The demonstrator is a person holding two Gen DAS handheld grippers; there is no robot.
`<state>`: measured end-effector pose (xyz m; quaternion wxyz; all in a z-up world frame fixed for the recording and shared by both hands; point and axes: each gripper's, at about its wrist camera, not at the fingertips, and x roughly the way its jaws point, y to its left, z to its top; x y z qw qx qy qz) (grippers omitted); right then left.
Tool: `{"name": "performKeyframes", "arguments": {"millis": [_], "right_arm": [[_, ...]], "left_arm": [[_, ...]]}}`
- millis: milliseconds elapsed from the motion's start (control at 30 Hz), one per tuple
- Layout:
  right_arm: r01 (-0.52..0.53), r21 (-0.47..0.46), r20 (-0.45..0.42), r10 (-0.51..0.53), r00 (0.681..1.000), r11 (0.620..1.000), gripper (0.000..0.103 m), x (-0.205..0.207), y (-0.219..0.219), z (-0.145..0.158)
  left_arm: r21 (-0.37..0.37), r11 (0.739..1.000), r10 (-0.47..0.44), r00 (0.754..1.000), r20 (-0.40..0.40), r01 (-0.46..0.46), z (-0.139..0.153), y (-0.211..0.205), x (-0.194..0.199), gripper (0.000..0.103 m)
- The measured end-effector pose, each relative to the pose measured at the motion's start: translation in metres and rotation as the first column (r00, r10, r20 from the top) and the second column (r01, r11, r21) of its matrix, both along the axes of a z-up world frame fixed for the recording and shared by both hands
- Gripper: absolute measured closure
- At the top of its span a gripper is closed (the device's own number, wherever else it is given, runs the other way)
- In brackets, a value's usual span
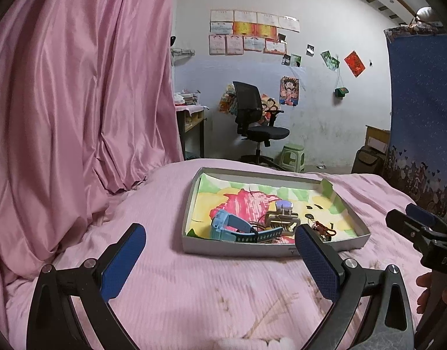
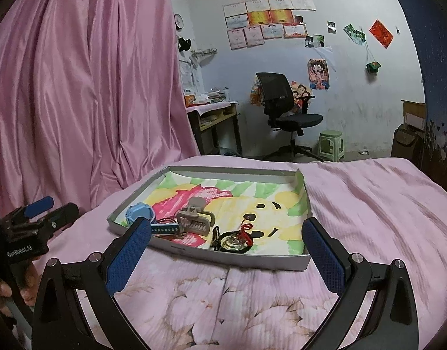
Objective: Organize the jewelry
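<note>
A shallow grey tray (image 2: 235, 259) lined with a bright painted sheet of pink, yellow and green sits on the pink bedspread (image 2: 369, 204), and the jewelry is gathered toward its near edge. At the near left corner lies a light blue watch (image 2: 137, 213) with its perforated strap stretched along the front wall; just beside it, toward the middle, stands a beige claw hair clip (image 2: 195, 218), and thin dark red cord shows between the two. Further right along the front wall rests a tangle of a clear ring-shaped piece with black cord and a red knotted charm (image 2: 238, 239). From the left wrist view the same watch (image 1: 223, 224) and clip (image 1: 281, 215) appear close together, with the charm (image 1: 322, 229) partly hidden behind a blue pad. Both tools hang above the bedspread on the near side of the tray, touching nothing. The left gripper (image 1: 220, 250) has its blue-padded fingers spread wide apart and empty; the right gripper (image 2: 226, 250) is likewise spread wide with nothing between its pads. A hand (image 2: 1, 288) grips the left tool's handle at the edge of the right wrist view. Behind the bed hangs a pink satin curtain (image 2: 77, 87), and across the room stand a black office chair (image 2: 284, 108), a green plastic stool (image 2: 331, 143) and a desk (image 2: 217, 116) against a wall covered with certificates and posters.
</note>
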<state>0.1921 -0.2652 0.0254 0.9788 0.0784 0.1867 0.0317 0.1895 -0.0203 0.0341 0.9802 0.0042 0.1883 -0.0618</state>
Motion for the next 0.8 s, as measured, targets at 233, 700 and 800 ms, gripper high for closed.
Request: {"name": "performKeyframes", "arguments": {"millis": [233, 700, 800], "right_arm": [[-0.006, 0.0, 0.001, 0.006, 1.0, 1.0, 0.001, -0.016, 0.003, -0.003], [0.003, -0.005, 0.027, -0.003, 1.0, 1.0, 0.001, -0.059, 0.011, -0.004], [0.004, -0.008, 0.033, -0.004, 0.999, 1.0, 0.001, -0.068, 0.012, -0.004]], "left_arm": [[0.009, 1.0, -0.003, 1.0, 0.009, 0.003, -0.003, 0.001, -0.025, 0.0], [0.0, 1.0, -0.006, 1.0, 0.007, 0.006, -0.01, 0.006, -0.069, 0.0], [-0.004, 1.0, 0.0, 1.0, 0.01, 0.0, -0.01, 0.007, -0.076, 0.0]]}}
